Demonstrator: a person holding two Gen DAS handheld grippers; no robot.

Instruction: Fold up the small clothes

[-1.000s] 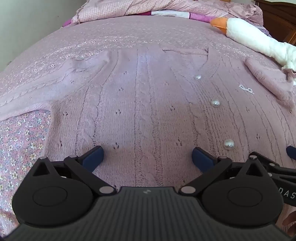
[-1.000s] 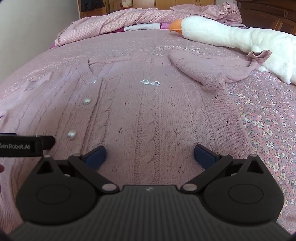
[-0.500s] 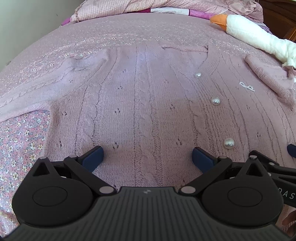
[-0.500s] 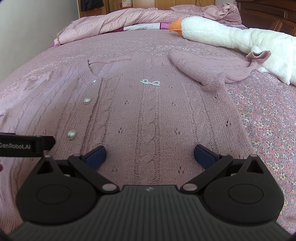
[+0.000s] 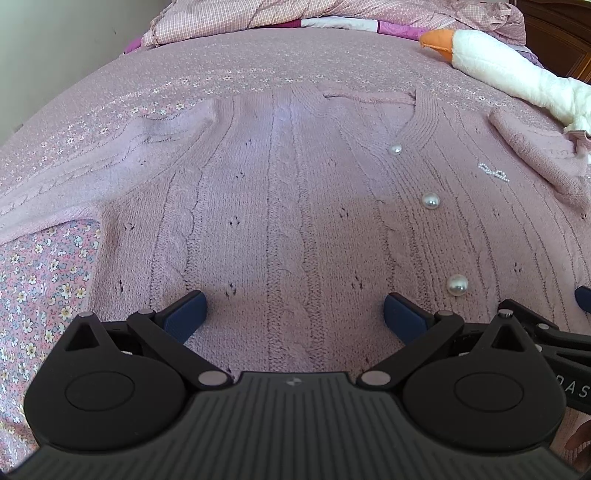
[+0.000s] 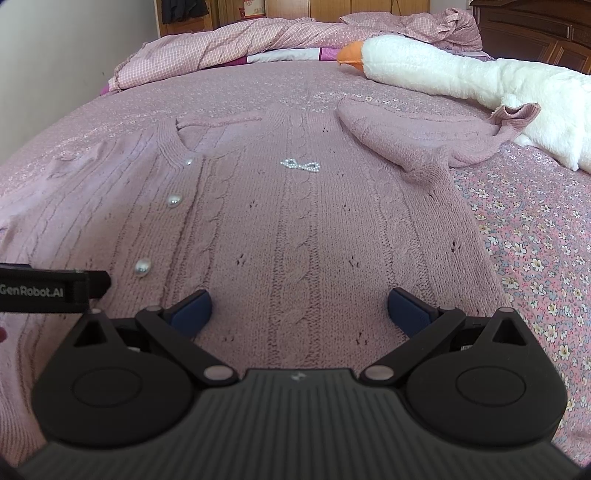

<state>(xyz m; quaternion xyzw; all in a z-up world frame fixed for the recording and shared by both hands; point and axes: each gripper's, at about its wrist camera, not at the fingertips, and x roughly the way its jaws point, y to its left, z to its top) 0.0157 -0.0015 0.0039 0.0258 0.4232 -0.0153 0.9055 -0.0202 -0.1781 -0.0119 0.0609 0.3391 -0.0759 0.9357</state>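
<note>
A pink cable-knit cardigan [image 5: 288, 206] with pearl buttons [image 5: 430, 201] lies face up and spread flat on the bed. My left gripper [image 5: 293, 317] is open, its blue fingertips [image 5: 186, 314] low over the hem on the garment's left half. My right gripper [image 6: 299, 314] is open over the hem of the same cardigan [image 6: 295, 229] on its right half. The right sleeve [image 6: 413, 140] is bent inward near the shoulder, its cuff [image 6: 517, 112] touching the plush goose. The left sleeve [image 5: 92, 177] stretches out to the left. A small beaded bow [image 6: 300, 165] sits on the chest.
A white plush goose [image 6: 461, 81] with an orange beak lies along the right of the floral pink bedspread [image 6: 546, 236]. A crumpled checked quilt [image 6: 229, 48] is heaped at the headboard. Dark wooden furniture [image 6: 535, 29] stands behind, a pale wall [image 5: 55, 44] on the left.
The left wrist view has tilted down and pulled back a little, so the cardigan's collar sits lower in the frame. The right gripper has hardly moved. Both stay open.
</note>
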